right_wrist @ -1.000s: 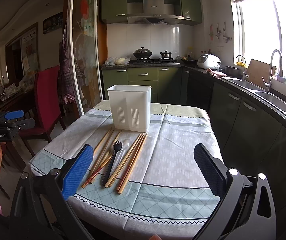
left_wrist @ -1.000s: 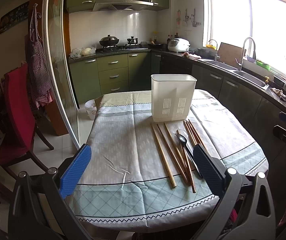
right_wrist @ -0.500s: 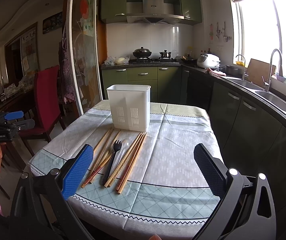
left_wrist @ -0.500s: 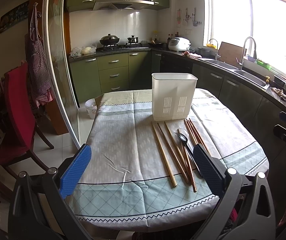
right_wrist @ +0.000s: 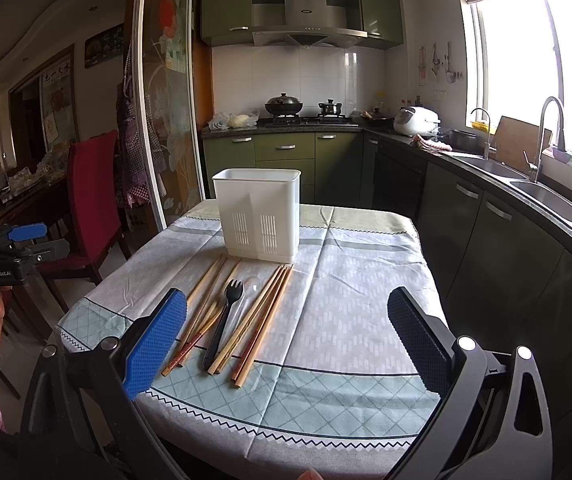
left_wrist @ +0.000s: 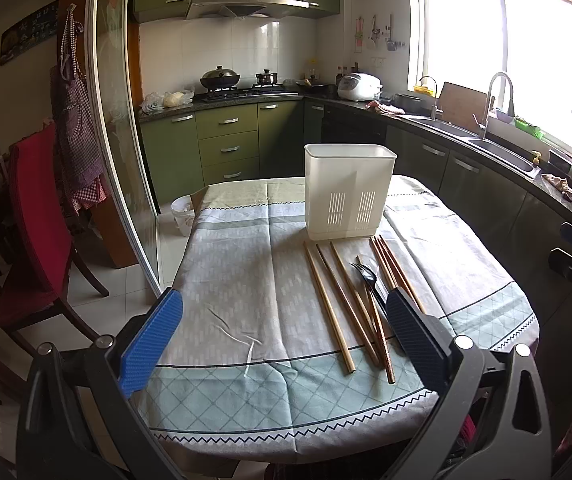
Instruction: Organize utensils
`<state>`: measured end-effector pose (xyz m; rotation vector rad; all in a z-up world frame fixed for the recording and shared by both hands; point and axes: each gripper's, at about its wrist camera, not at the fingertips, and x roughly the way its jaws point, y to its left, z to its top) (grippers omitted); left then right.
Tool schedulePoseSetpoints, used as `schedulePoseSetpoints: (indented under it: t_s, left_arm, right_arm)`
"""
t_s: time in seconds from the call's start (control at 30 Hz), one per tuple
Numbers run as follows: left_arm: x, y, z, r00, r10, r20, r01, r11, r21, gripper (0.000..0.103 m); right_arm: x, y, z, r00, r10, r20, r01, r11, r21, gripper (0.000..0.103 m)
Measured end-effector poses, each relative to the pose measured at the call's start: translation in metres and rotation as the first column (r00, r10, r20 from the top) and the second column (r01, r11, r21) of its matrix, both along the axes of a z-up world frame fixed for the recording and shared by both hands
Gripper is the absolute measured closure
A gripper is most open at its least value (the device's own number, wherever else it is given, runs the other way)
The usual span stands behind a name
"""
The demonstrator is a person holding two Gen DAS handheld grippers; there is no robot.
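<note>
Hovering at the near table edge, left gripper has its jaws spread wide, nothing between them. Right gripper likewise wide apart and empty. White utensil holder stands upright on the tablecloth, ahead of both grippers. Chopsticks lie loose on the cloth between holder and grippers, fanned lengthwise. Black fork rests among them, tines toward the holder; a clear spoon lies just beside it.
</note>
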<state>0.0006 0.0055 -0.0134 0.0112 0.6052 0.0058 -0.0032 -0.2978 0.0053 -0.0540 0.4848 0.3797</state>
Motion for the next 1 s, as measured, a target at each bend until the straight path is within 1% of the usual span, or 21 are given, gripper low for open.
schedulePoseSetpoints:
  t_s: [0.6, 1.0]
  left_arm:
    - [0.0003, 0.0, 0.0003, 1.0, 0.0, -0.002, 0.0, 1.0, 0.0, 0.006]
    - [0.0006, 0.0015, -0.0017, 1.0, -0.002, -0.007, 0.002, 1.0, -0.001, 0.006]
  right_arm:
    - [0.0004, -0.0003, -0.0001, 1.0, 0.0, -0.003, 0.0, 1.0, 0.0, 0.004]
    - [0.0014, 0.0008, -0.0064, 1.0, -0.003, -0.011, 0.003, 1.0, -0.001, 0.004]
